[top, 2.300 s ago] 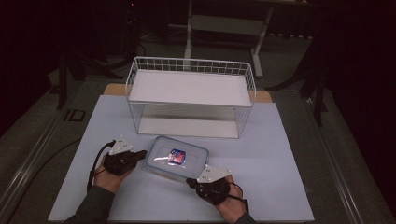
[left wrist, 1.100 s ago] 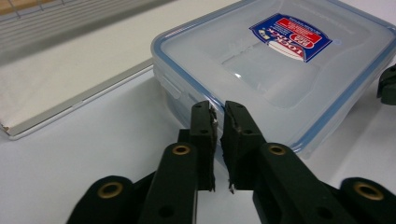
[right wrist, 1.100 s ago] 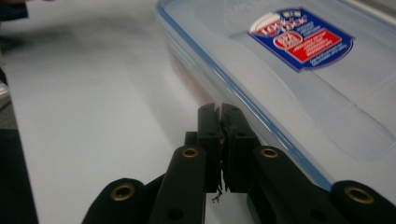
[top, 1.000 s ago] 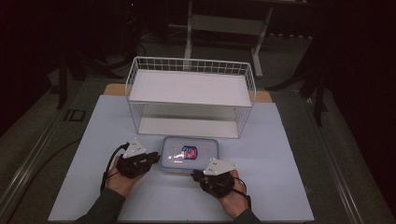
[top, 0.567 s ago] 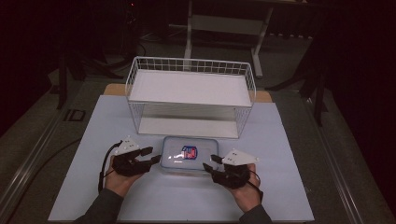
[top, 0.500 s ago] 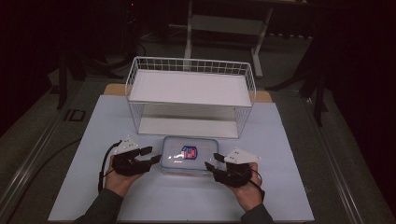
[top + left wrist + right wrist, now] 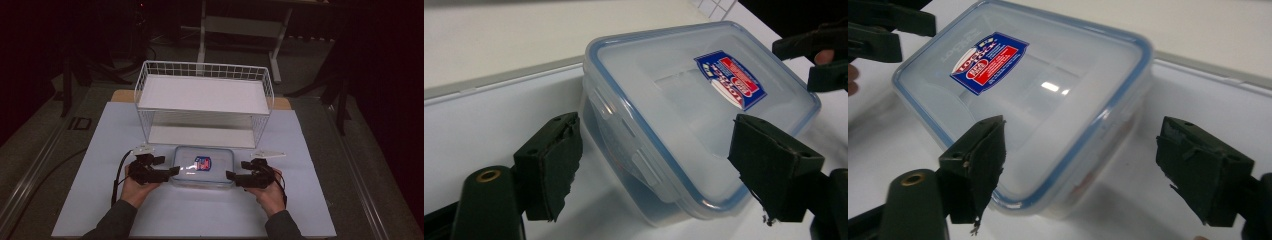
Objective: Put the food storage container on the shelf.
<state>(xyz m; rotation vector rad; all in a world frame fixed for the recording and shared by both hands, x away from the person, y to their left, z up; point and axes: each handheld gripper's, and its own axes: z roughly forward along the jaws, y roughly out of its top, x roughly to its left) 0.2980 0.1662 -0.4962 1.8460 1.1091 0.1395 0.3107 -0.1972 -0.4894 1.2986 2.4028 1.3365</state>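
Resting on the desk (image 7: 100, 200), the clear plastic rounded-rectangular container (image 7: 202, 167) has a blue-rimmed lid. Both grippers' fingers, left gripper (image 7: 172, 171) and right gripper (image 7: 231, 176), have just been opening and stand wide, pads clear. Contents indistinct.

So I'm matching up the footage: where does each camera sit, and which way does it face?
High view: above the person's side, looking forward and down on the table, wire rack and box; forearms, left gripper, right gripper show.
Left gripper view: on the left gripper, facing the box's end; its open jaws show.
Right gripper view: on the right gripper, facing the box's other end; its open jaws show.
All three share the box with its red and blue label.
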